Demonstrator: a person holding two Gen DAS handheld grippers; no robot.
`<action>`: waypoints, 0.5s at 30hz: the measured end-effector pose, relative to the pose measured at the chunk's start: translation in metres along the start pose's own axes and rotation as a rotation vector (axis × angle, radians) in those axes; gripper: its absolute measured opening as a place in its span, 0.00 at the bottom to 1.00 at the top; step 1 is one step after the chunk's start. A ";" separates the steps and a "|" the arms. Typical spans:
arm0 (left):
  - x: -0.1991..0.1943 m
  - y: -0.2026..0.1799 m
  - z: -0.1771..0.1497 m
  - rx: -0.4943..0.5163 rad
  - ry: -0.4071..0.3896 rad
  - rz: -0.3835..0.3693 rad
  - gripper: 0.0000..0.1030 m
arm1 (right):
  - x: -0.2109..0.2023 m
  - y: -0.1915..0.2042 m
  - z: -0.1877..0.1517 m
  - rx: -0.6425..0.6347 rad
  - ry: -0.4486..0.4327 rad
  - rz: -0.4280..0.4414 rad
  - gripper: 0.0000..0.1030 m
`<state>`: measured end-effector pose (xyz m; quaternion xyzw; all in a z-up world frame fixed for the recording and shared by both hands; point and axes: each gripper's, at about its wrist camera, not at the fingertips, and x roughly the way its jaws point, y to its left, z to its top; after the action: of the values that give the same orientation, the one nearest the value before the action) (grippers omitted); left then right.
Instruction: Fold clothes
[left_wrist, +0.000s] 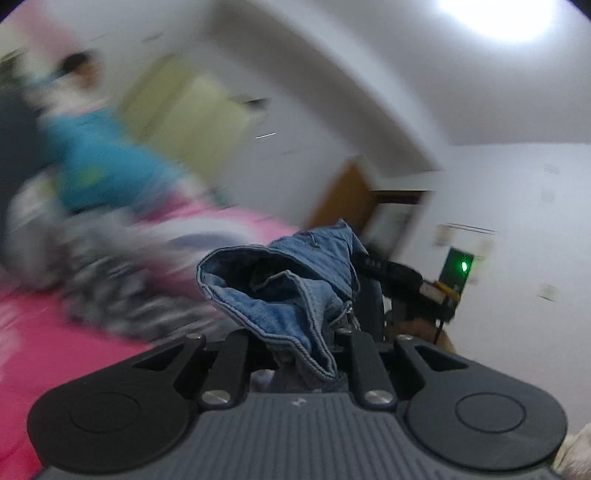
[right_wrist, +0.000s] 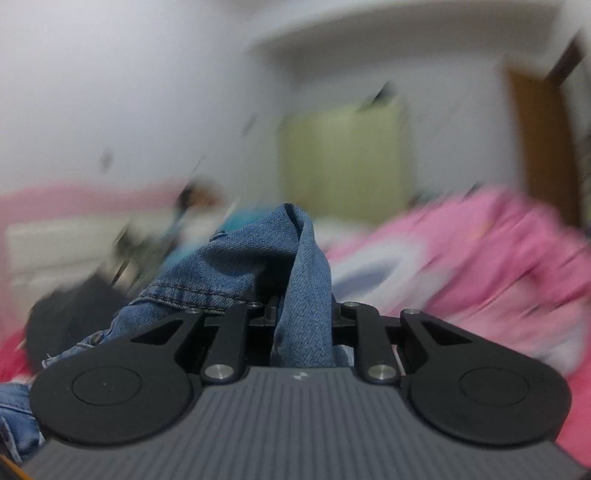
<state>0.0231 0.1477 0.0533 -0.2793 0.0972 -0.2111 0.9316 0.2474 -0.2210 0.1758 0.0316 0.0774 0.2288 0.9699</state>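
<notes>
A blue denim garment (left_wrist: 284, 291) is bunched between the fingers of my left gripper (left_wrist: 295, 343), which is shut on a stitched hem of it. Beyond it in the left wrist view the other gripper's black body (left_wrist: 413, 291) shows. In the right wrist view my right gripper (right_wrist: 301, 317) is shut on another fold of the same denim garment (right_wrist: 258, 258), which rises in a peak above the jaws and trails down to the left. Both views are smeared by motion. The fingertips are hidden by cloth.
A pink bed cover (left_wrist: 55, 350) lies under and around the work, also seen as a pink bed cover (right_wrist: 480, 251) on the right. A heap of other clothes (left_wrist: 103, 177), teal and grey, lies at the left. A wooden door (right_wrist: 535, 147) and a pale green cupboard (right_wrist: 340, 155) stand behind.
</notes>
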 end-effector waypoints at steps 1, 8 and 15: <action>-0.005 0.019 -0.003 -0.028 0.021 0.052 0.16 | 0.034 0.014 -0.011 0.002 0.070 0.043 0.16; -0.003 0.156 -0.039 -0.259 0.291 0.378 0.26 | 0.208 0.124 -0.153 -0.092 0.595 0.178 0.18; -0.034 0.162 -0.051 -0.289 0.267 0.295 0.50 | 0.218 0.158 -0.177 -0.303 0.659 0.164 0.43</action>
<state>0.0329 0.2608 -0.0779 -0.3620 0.2883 -0.0918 0.8817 0.3417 0.0224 -0.0132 -0.1815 0.3481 0.3123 0.8651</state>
